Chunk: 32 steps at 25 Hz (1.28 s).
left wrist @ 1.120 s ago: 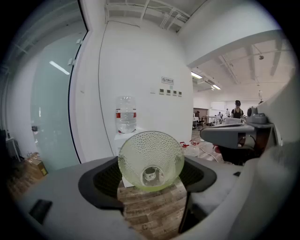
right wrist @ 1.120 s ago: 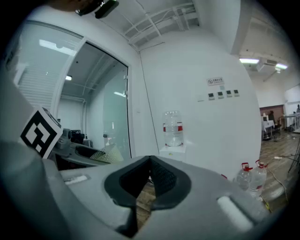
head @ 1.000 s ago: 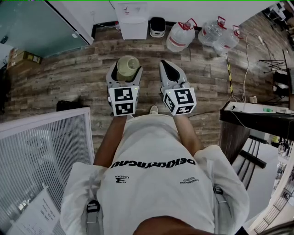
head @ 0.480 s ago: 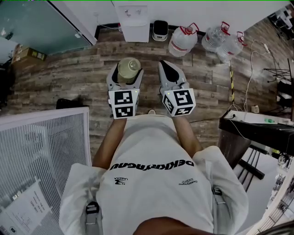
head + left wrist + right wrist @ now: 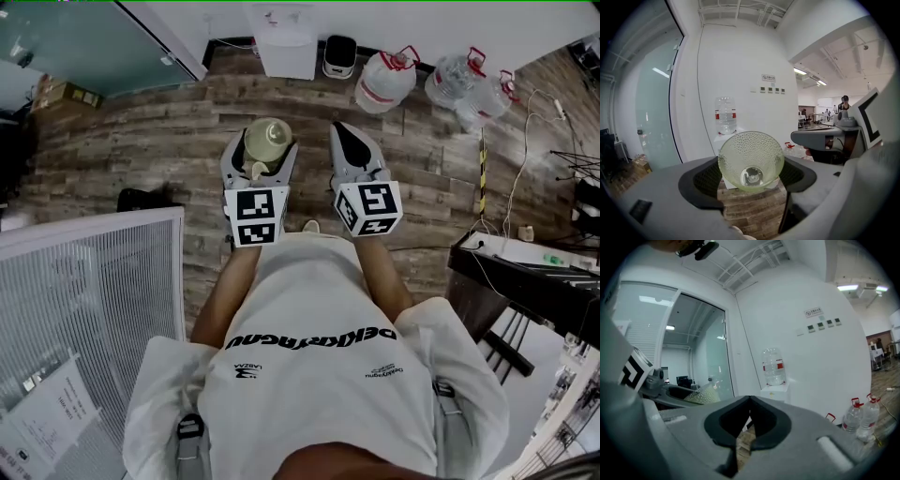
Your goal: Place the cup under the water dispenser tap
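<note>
In the head view, the pale green dimpled glass cup (image 5: 267, 136) sits between the jaws of my left gripper (image 5: 262, 145), which is shut on its sides. The left gripper view shows the cup (image 5: 751, 160) mouth-on, clamped by both dark pads. The white water dispenser (image 5: 286, 37) stands against the far wall, well ahead of the cup. It carries a clear bottle (image 5: 725, 115) on top. My right gripper (image 5: 343, 133) is beside the left one, shut and empty, its pads meeting at the tip (image 5: 749, 401). The dispenser (image 5: 774, 390) also shows ahead of it.
Large water bottles (image 5: 384, 80) (image 5: 469, 82) and a small white bin (image 5: 339, 56) stand on the wood floor right of the dispenser. A glass wall (image 5: 84, 47) runs at the left. A white slatted panel (image 5: 84, 300) is near left, a dark table (image 5: 534, 272) at right.
Both grippers and the held cup have drifted a little forward over the floor toward the dispenser wall. The grip on the cup is unchanged and the right gripper stays shut.
</note>
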Available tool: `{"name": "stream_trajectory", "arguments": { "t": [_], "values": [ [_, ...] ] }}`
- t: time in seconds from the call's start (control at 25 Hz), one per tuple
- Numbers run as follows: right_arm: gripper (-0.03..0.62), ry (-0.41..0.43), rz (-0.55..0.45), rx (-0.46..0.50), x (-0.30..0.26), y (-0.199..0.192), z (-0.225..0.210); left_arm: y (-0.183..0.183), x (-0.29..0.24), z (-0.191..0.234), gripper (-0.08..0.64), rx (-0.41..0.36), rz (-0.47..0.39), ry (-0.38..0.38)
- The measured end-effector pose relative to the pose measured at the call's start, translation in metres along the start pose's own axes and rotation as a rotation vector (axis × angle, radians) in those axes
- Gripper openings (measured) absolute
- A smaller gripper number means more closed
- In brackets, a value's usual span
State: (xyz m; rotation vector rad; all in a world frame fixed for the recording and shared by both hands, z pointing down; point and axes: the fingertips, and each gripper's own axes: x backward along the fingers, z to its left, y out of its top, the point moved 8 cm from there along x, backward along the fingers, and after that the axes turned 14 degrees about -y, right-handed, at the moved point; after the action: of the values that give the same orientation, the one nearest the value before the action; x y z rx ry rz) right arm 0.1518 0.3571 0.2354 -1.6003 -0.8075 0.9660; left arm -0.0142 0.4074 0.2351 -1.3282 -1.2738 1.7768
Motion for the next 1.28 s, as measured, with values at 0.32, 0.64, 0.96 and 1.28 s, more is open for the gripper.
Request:
{"name": "stream_trajectory", "arguments": {
  "t": [0.32,0.64,0.96,1.28],
  "values": [
    [-0.002,-0.012,0.021,0.037,-0.067,-0.001,-0.002,0.008,-0.054,0.045,0.367,0.018,-0.007,-0.034],
    [-0.002,-0.093,0.015,0.041,-0.186,0.032,-0.001,0.058,-0.137,0.141,0.367,-0.006,-0.008,-0.102],
    [-0.002,-0.173,0.027,0.044,-0.281,0.06,0.009,0.095,-0.201,0.227,0.367,-0.017,0.011,-0.175],
    [-0.002,-0.252,0.051,0.045,-0.343,0.067,0.019,0.104,-0.247,0.279,0.367,-0.028,0.038,-0.273]
  ]
}}
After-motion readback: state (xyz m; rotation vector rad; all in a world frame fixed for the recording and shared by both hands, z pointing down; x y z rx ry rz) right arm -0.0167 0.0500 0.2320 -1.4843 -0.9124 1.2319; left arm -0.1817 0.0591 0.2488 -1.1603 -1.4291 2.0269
